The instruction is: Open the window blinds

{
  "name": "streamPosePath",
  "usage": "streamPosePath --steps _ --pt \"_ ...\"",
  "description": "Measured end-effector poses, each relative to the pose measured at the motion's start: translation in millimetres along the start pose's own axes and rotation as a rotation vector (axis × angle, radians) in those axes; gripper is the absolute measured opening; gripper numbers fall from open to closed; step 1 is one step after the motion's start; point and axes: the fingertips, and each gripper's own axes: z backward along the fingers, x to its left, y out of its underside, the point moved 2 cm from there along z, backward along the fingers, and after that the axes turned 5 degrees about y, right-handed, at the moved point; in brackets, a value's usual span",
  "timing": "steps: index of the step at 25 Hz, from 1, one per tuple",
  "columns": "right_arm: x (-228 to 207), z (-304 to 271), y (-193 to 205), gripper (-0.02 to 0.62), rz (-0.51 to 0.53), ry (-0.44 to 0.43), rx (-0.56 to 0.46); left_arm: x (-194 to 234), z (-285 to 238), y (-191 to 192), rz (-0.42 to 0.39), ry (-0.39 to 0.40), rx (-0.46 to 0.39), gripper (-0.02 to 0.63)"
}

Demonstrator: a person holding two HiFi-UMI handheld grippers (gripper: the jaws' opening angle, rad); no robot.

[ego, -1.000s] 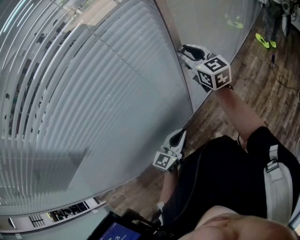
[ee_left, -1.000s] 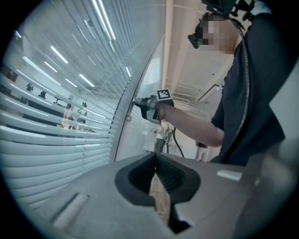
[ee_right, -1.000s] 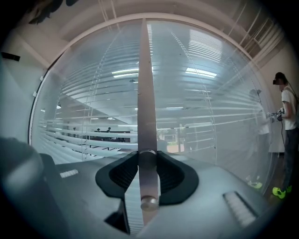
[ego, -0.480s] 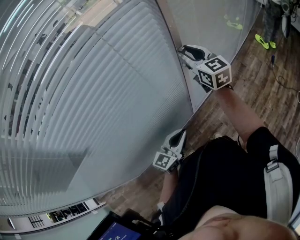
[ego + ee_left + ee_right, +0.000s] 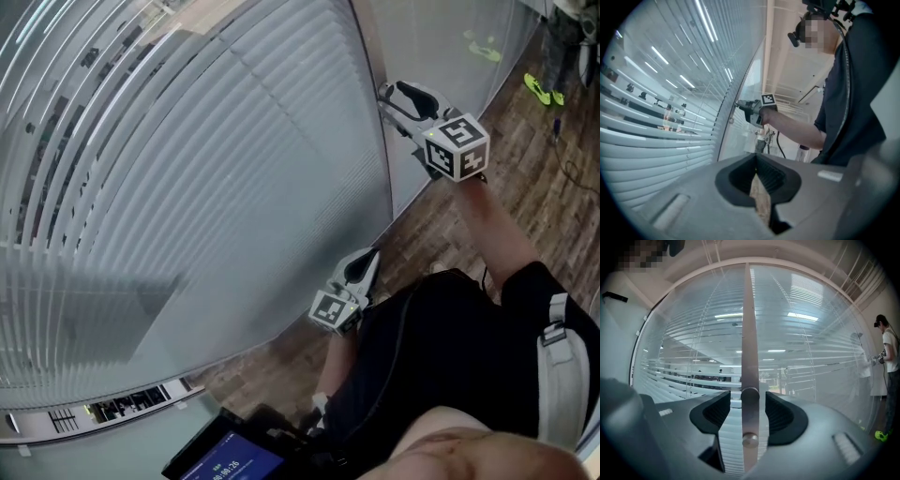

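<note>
Evidently the blinds (image 5: 187, 187) sit behind the glass (image 5: 441, 37) of a tall partition, so the slats themselves are out of reach. They look thin and light and would probably bend easily. High up one can see through between them; lower down they look denser. The likely place to take hold is the small round knob (image 5: 750, 394) on the metal post (image 5: 749, 324) between the panes. It looks hard, smooth and probably slippery, so a grip square across its rim should hold best. The right hand-held gripper (image 5: 750, 411) points level at that post. Its jaws have just been opening and now stand spread to either side of the knob, pads clear of it. The left hand-held gripper (image 5: 361, 267) hangs low near the floor (image 5: 525, 141), jaws pressed together on nothing.
</note>
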Motion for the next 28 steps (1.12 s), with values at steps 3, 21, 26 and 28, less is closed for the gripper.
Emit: streamPosePath --steps 3,21,26,28 --pt "-4.8 15.1 8.2 0.249 0.015 -0.008 -0.024 2.8 -0.1 1.0 -0.003 0.000 0.010 0.002" --pt "128.3 76.1 95.1 0.006 0.161 -0.305 0.021 20.2 84.0 -26.2 -0.034 -0.042 -0.014 0.002" --pt "159.4 82.9 117.3 0.005 0.146 -0.358 0.040 22.7 104.1 -21.5 -0.029 -0.064 -0.007 0.002" --pt "171.9 88.8 127.4 0.005 0.118 -0.391 0.053 22.0 110.3 -21.6 -0.036 -0.076 -0.007 0.002"
